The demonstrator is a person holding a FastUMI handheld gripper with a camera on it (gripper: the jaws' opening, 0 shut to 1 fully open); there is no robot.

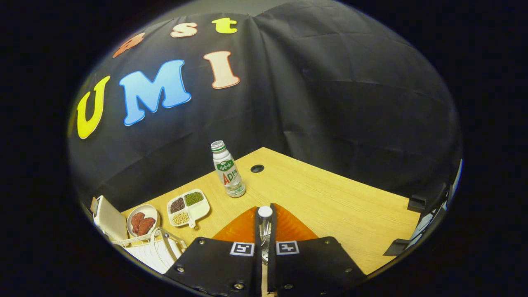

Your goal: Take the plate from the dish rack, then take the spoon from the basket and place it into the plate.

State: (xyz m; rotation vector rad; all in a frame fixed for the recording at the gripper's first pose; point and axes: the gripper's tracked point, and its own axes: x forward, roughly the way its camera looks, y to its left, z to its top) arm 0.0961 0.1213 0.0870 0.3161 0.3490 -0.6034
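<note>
The spoon (264,225) is seen at the bottom centre of the frame, clamped between the closed fingers of the gripper (264,222). It is metallic, with a white rounded end pointing up past the fingertips. The plate (288,227) is orange and lies flat on the table directly beneath and behind the fingers, its surface showing on both sides of them. The white wire dish rack (159,247) is seen at the lower left of the frame.
</note>
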